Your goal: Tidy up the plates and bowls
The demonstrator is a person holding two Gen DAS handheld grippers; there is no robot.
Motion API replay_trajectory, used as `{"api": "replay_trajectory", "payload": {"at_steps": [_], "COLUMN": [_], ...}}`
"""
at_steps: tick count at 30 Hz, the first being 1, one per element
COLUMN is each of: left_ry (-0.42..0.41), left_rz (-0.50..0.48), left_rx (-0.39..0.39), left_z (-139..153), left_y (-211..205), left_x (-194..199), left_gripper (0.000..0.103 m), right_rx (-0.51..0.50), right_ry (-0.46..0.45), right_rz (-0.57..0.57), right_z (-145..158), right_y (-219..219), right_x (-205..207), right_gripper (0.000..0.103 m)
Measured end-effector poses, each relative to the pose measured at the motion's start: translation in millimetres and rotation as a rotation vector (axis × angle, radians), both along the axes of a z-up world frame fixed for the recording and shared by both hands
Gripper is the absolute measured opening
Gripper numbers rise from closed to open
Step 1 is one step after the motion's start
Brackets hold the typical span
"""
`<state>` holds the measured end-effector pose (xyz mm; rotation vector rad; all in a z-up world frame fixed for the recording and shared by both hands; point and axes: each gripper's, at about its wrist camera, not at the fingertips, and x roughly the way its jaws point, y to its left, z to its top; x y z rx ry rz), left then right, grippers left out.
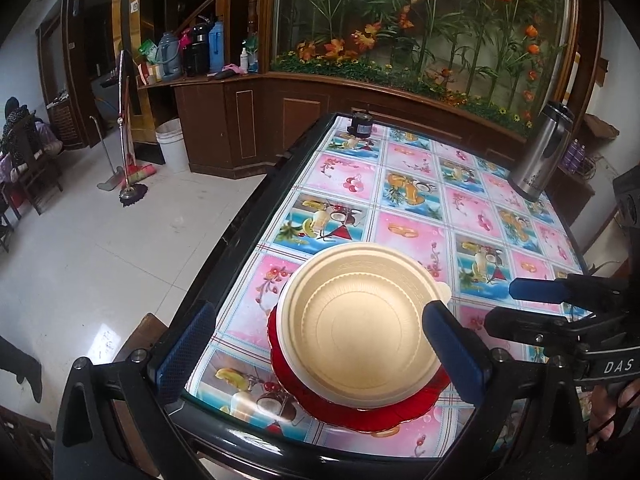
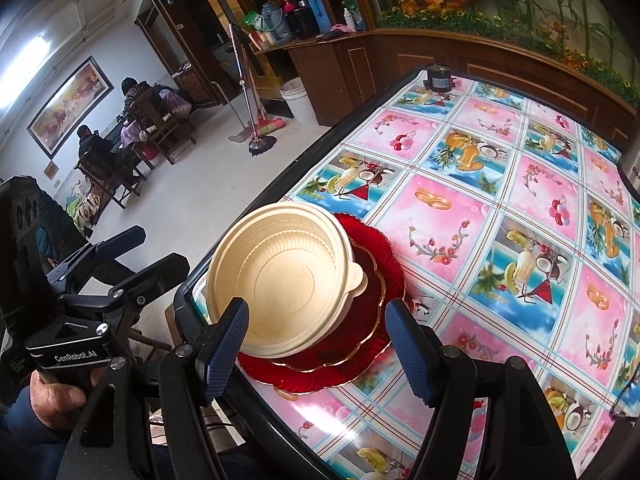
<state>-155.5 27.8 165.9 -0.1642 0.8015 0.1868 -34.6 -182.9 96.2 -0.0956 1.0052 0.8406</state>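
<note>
A cream plastic bowl point(image 1: 360, 324) sits on a stack of red glass plates point(image 1: 360, 412) near the table's left front corner. It also shows in the right wrist view point(image 2: 284, 284), on the red plates point(image 2: 360, 320). My left gripper point(image 1: 320, 356) is open, its blue pads on either side of the bowl without touching it. My right gripper point(image 2: 320, 352) is open just in front of the bowl and plates; it appears in the left wrist view point(image 1: 532, 304) at the right. Both grippers hold nothing.
The table point(image 1: 420, 200) has a glass top over a pink and blue fruit-pattern cloth, with a black rim. A steel thermos point(image 1: 540, 152) stands at the far right and a small black device point(image 1: 360, 124) at the far edge. Tiled floor lies to the left.
</note>
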Motion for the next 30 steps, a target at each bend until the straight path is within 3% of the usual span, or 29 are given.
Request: {"api": "replay_trajectory", "payload": {"at_steps": [9, 30], "left_ry": [0.017, 0.055], "left_rz": [0.008, 0.08], "left_rx": [-0.008, 0.061], "left_z": [-4.0, -9.5], "left_y": [3.5, 8.8], "left_x": [3.5, 8.1], "left_gripper": [0.103, 0.103], "right_rx": [-0.009, -0.039], "right_ry": [0.009, 0.027], "right_rz": [-0.005, 0.008], "right_z": [-2.3, -8.0], "right_y": [-2.6, 3.9], "right_x": [-1.2, 6.1], "right_gripper": [0.078, 0.083]}}
